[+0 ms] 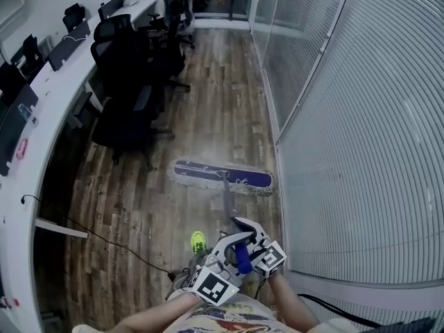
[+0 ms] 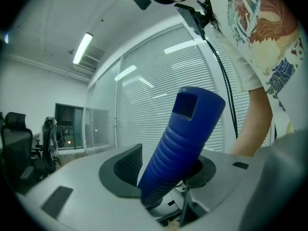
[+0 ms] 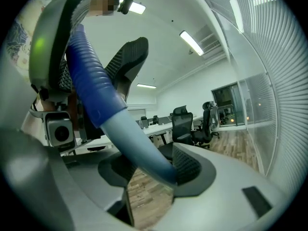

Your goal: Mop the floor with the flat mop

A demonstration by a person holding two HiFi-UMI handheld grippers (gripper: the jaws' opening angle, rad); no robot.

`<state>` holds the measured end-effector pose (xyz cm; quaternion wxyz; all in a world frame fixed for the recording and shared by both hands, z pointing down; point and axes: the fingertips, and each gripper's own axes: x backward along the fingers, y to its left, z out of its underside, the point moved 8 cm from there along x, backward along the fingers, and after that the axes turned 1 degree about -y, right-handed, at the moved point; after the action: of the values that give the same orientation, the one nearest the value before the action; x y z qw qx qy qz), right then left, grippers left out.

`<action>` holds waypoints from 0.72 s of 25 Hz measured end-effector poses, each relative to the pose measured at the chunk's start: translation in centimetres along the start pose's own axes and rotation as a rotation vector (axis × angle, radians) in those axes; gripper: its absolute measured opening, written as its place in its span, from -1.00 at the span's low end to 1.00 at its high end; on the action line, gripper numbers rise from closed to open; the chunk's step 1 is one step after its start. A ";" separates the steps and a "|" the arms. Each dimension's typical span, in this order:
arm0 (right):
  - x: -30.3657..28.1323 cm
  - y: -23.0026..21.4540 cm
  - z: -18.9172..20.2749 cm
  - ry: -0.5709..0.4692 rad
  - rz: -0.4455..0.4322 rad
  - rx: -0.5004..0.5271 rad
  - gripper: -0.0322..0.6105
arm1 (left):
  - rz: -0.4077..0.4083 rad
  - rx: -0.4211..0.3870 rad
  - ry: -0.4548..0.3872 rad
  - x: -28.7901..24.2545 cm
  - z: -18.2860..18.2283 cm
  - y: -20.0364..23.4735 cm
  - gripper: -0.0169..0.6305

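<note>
In the head view the flat mop's purple head (image 1: 222, 175) lies crosswise on the wooden floor, close to the glass wall. Its pale pole (image 1: 227, 198) rises toward me. My left gripper (image 1: 236, 245) is shut on the blue ribbed handle (image 2: 185, 138) at the pole's top; in the left gripper view (image 2: 163, 173) both pads hug it. My right gripper (image 1: 244, 226) sits just below on the pale pole (image 3: 139, 150). In the right gripper view (image 3: 149, 177) the pole runs slantwise between the jaws and leans on one pad; the jaws stand apart.
Black office chairs (image 1: 132, 82) stand along a long white desk (image 1: 48, 82) at the left. A glass wall with blinds (image 1: 347, 116) runs down the right. A black cable (image 1: 104, 236) crosses the floor near my green shoe (image 1: 198, 241).
</note>
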<state>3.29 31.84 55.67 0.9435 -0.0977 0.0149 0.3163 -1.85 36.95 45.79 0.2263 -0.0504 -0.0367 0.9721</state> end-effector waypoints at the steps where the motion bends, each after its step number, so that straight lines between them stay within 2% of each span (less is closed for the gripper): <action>1: -1.3 -1.1 -0.2 0.011 0.003 0.006 -0.26 | 0.007 0.000 0.004 -0.4 0.3 1.6 -0.37; 9: -14.8 -9.2 -1.9 0.095 0.024 0.052 -0.26 | 0.082 -0.001 0.036 -1.4 3.2 17.4 -0.37; 18: -25.1 -17.7 -3.4 0.092 0.066 0.056 -0.25 | 0.078 -0.008 -0.004 -4.2 5.2 30.5 -0.37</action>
<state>-6.04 2.43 57.67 0.9332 -0.0853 0.0705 0.3419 -12.05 7.54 48.46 0.1878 -0.0509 -0.0390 0.9801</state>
